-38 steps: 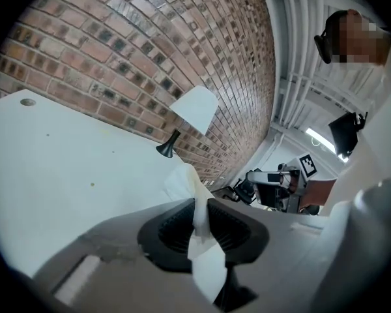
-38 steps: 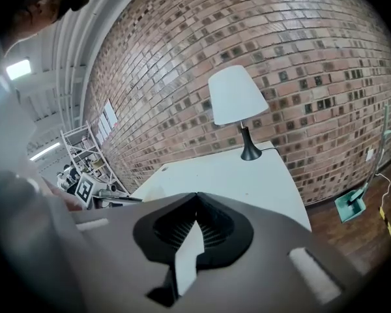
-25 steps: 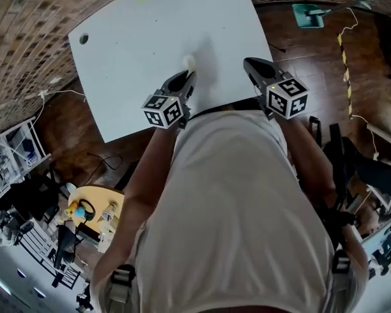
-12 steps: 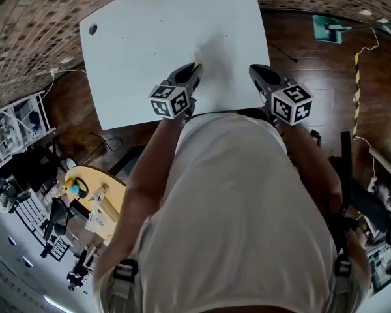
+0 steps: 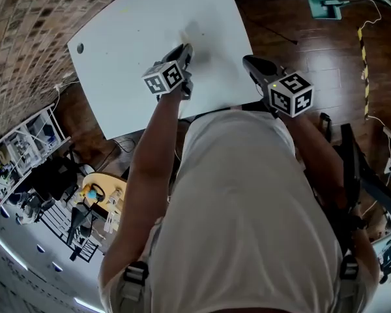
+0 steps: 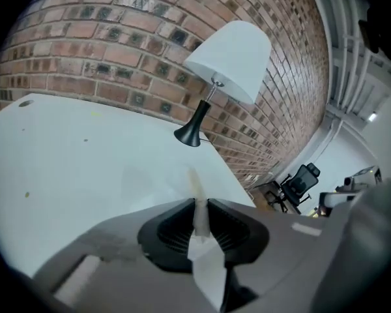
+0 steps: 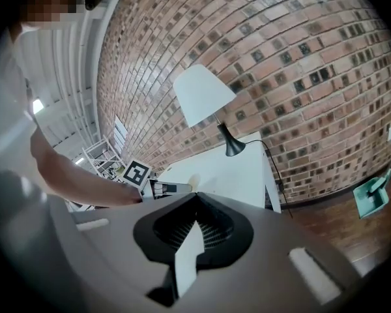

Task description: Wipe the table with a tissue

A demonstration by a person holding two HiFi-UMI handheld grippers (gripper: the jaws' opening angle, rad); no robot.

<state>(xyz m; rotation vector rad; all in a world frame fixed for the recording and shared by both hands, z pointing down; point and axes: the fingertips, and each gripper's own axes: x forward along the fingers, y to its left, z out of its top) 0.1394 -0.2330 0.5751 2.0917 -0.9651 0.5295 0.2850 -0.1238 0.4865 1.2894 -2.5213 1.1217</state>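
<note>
Left gripper view: my left gripper (image 6: 199, 204) pinched the tissue (image 6: 195, 186) between its jaws, over the white table (image 6: 78, 162). My right gripper (image 7: 195, 196) was pressed together on nothing, near the table's edge.

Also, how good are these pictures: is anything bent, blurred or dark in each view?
Head view: strong fisheye bends the red brick wall; the white table looks smeared ahead of the left gripper. Left gripper view: the thin white tissue between the shut jaws is soft, the white-shaded black lamp sharper. Right gripper view: black corners, curved brick courses, a mosaic patch top left.
</note>
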